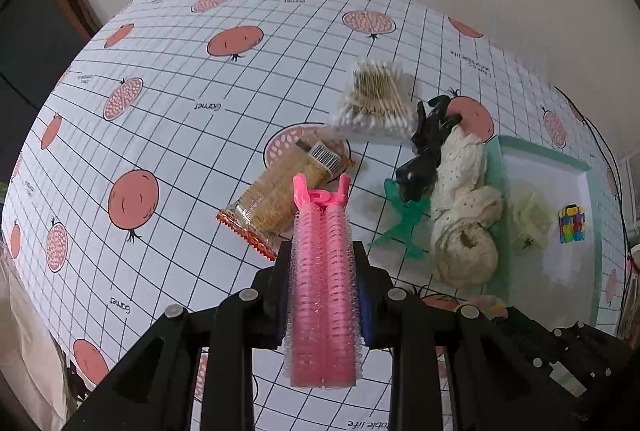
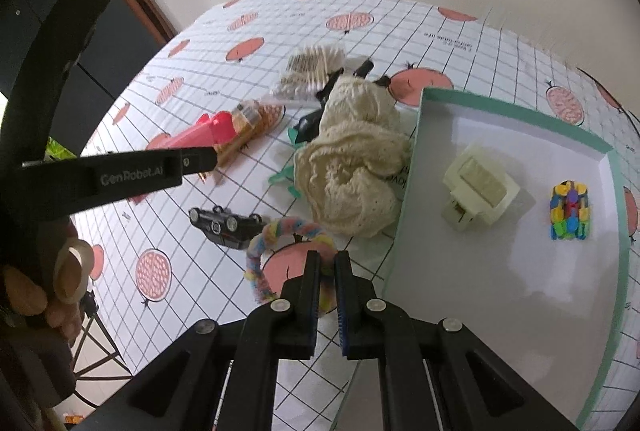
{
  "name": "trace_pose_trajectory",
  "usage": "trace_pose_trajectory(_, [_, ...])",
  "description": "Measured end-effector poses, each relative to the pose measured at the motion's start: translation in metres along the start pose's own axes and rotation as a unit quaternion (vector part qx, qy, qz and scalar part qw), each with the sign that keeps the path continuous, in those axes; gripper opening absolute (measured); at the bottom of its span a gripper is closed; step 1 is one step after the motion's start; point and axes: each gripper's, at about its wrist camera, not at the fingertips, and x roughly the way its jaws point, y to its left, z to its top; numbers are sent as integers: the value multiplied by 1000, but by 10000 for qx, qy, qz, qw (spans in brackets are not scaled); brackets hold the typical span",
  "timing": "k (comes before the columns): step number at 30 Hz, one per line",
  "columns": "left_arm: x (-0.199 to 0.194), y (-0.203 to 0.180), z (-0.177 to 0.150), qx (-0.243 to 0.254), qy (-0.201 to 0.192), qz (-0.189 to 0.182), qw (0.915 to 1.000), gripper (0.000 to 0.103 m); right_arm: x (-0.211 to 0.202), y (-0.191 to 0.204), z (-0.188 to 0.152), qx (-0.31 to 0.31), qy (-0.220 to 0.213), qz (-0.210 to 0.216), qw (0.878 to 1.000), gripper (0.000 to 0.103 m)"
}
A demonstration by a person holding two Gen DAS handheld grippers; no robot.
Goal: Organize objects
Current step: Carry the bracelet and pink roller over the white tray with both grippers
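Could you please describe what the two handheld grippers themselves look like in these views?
Both the left gripper and the right gripper are matte black, angular linkages with round silver pivot pins and blue pads lining the inner faces of the fingers. Seen from the right wrist view, the left gripper's side bears grey "GenRobot.AI" lettering. No cables or sleeves are visible.

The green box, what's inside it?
Two hair clips lie in the green box: a cream claw clip and a small rainbow clip, apart from each other. The rest of its white floor looks bare; the near corner is cut off from view.
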Motion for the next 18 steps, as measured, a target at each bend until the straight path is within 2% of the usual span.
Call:
trace_pose_trajectory(2, [-8,-6,-1,53,-39,0,10000,28,9,3,4,32,-58,11,10000,8])
trace_pose_trajectory(8, [-21,-22,-4,240,-141,-1,9996,28,1,-7,9,183,-209,25,9996,8])
trace_pose_trajectory(18, [-29,-60,-8,745,-210,-78,9970,28,-17,-54,10,759,-423,-148,9961,8])
